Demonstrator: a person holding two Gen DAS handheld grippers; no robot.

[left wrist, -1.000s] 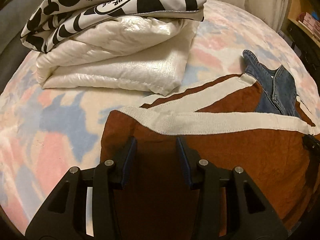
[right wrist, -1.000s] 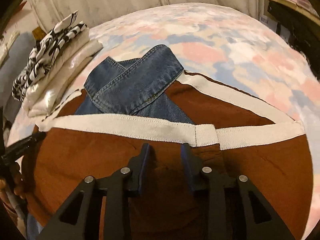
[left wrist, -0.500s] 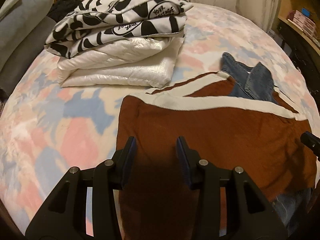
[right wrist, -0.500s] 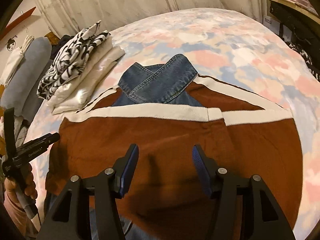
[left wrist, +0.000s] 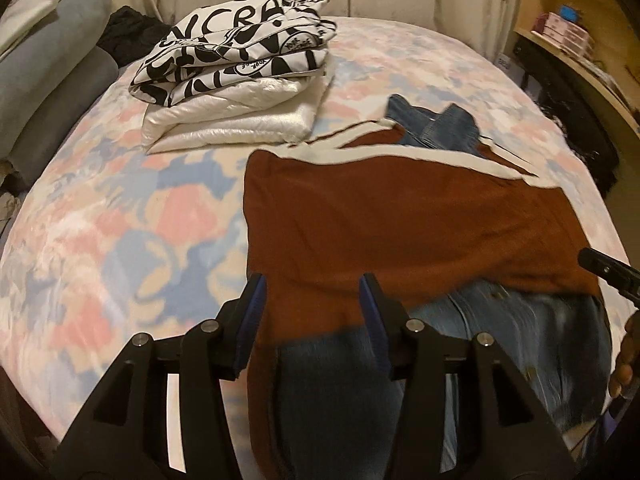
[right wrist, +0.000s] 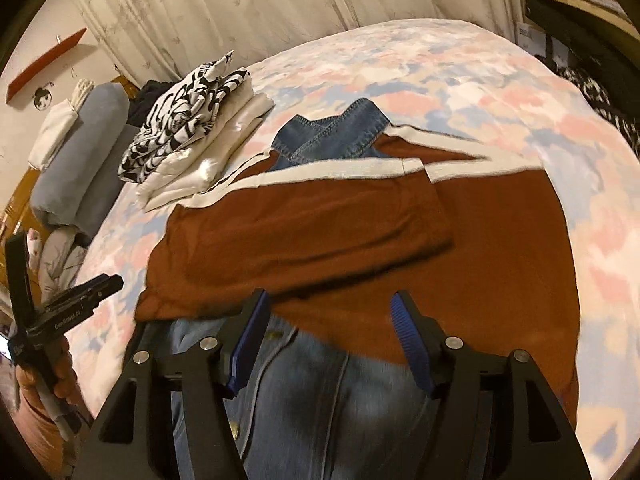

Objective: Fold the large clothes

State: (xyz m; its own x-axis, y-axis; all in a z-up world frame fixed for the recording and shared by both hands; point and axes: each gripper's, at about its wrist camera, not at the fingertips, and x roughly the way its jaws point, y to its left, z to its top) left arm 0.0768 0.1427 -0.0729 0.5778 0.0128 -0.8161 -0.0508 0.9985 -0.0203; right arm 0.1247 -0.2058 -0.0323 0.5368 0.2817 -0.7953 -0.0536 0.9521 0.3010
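Grippers: two, left gripper (left wrist: 310, 300) and right gripper (right wrist: 326, 312), each with two fingers
Blue pads: four, one on each finger
Hands seen: two, left hand (right wrist: 44, 376) and right hand (left wrist: 624, 356), each only in part
Brown garments with white bands: one (left wrist: 400, 216); spread flat on the bed
Denim garments: one (right wrist: 332, 136); partly under the brown one
Folded items in the stack: two, black-and-white printed piece (left wrist: 236, 60) on top, shiny white piece (left wrist: 240, 124) below
Beds: one, with pastel cover (left wrist: 120, 220)
Grey bolsters: two (left wrist: 52, 92)
Curtains: one (right wrist: 224, 12)
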